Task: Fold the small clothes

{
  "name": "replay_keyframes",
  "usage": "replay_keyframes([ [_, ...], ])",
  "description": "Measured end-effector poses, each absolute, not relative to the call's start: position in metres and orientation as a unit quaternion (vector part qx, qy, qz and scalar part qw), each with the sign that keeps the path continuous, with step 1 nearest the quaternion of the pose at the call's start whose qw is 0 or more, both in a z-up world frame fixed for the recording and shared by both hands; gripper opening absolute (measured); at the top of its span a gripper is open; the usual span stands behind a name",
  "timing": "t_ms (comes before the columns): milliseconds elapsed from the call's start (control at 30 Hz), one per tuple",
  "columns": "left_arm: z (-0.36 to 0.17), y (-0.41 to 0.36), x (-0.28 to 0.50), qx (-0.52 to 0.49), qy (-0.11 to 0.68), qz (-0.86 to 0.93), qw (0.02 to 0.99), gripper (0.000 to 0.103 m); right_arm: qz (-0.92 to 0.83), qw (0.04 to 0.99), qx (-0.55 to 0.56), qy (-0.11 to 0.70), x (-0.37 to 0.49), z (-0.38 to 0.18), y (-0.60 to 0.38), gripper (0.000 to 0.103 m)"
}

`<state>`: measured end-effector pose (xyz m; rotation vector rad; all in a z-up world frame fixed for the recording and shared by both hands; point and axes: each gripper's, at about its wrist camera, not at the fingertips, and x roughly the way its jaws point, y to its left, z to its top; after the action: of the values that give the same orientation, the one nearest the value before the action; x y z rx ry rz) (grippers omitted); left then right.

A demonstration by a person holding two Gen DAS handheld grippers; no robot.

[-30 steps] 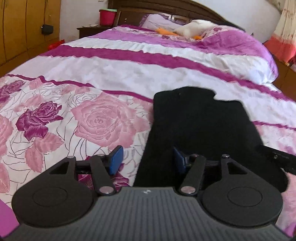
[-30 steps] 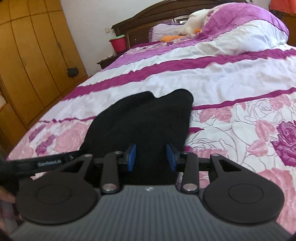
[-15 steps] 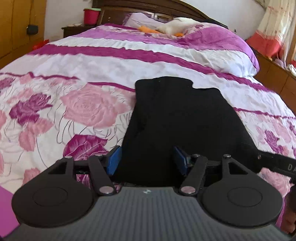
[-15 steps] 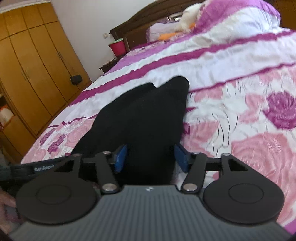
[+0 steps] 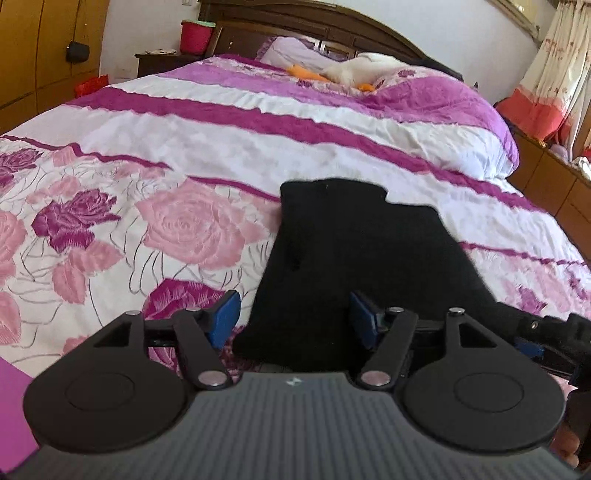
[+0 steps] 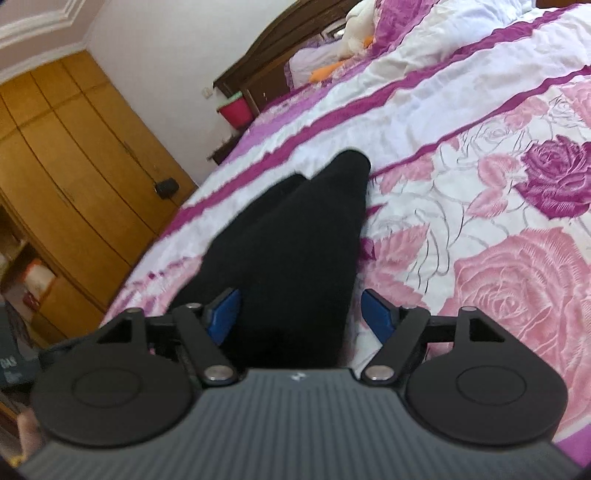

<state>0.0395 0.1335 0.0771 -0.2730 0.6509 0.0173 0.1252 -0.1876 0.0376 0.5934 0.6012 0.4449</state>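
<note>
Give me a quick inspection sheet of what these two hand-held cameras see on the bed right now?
Surface: bed under a quilt with pink roses and purple stripes.
Job's things: black garment lying flat on the quilt, near end between both grippers' fingers.
Clutter: white plush toy and orange item by the pillows.
Grippers: left gripper open, jaws astride the garment's near left corner; right gripper open, jaws astride its near end.
Cables: nothing seen.
Surroundings: dark headboard, red bucket on a nightstand, wooden wardrobe, curtain.
</note>
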Motion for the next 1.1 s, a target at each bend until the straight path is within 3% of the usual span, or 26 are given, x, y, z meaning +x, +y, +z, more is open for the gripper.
replay_keyframes([
  [233,0.086,0.132,0.047,-0.162,0.311,-0.014,0.936,0.074,0.225,0.875,0.315,0.292,0.14,0.038,-0.195,0.076],
  [467,0.072,0.132,0.063,-0.168,0.33,-0.015,0.929,0.075,0.23,0.838,0.355,0.345,0.161,0.015,-0.189,0.076],
  [1100,0.036,0.148,0.088,-0.209,0.333,-0.06,0.918,0.084,0.268,0.844,0.331,0.327,0.183,-0.002,-0.163,0.083],
])
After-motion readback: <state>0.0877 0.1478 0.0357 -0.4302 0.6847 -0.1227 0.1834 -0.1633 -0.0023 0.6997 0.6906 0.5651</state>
